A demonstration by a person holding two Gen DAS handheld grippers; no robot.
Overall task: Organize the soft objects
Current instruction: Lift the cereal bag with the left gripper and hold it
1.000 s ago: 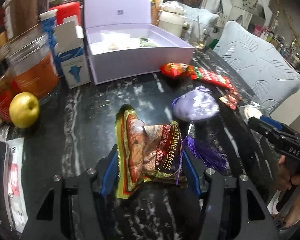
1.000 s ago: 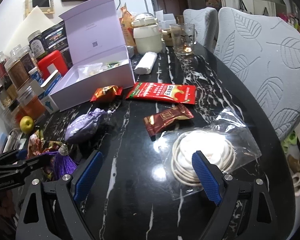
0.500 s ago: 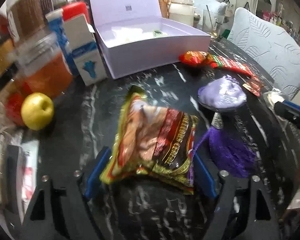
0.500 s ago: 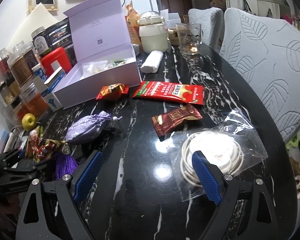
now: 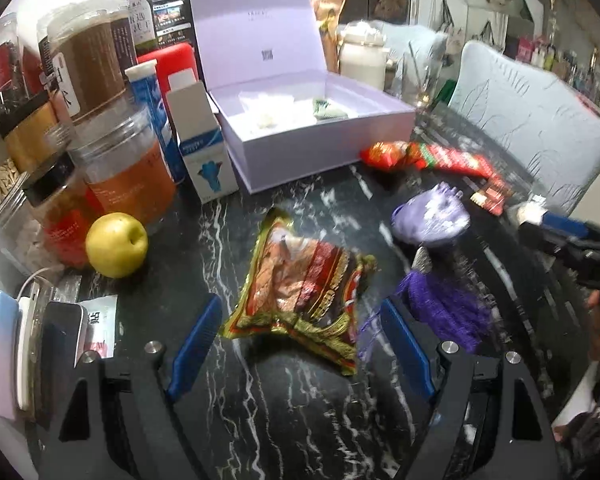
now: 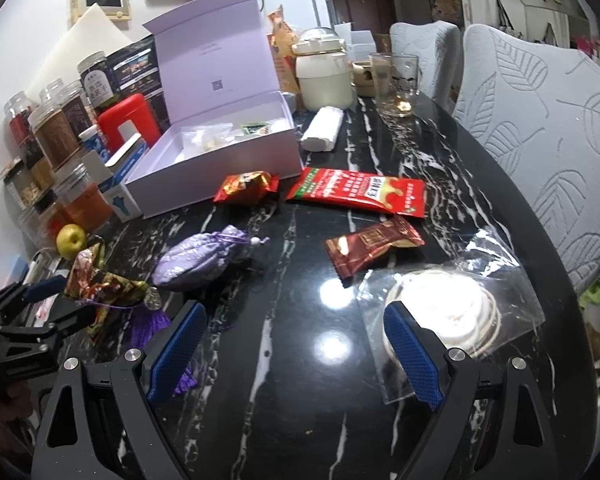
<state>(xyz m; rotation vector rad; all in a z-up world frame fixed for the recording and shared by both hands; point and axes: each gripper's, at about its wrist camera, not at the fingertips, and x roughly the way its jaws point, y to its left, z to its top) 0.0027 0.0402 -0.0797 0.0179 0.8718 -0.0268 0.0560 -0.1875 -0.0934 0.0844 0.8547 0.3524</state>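
between the spread, empty pads of the left claw (image 5: 300, 344) a snack bag (image 5: 300, 288) lies on the worktop (image 5: 300, 420), probably untouched. the right claw (image 6: 296, 356) hangs wide, empty. pinch the bag's middle before carrying it to the purple box (image 5: 320, 144).

The stack of clear plastic jars with dark labels (image 5: 88, 64) at the upper left of the left wrist view gets chopped off by the round frame edge, and the label text is too small to read. What's lying inside the open lilac cardboard box (image 5: 324, 148) is just pale blurry lumps, can't tell what they are. At the right edge the other black gripper with a blue pad (image 5: 572, 240) is smeared and cut off.
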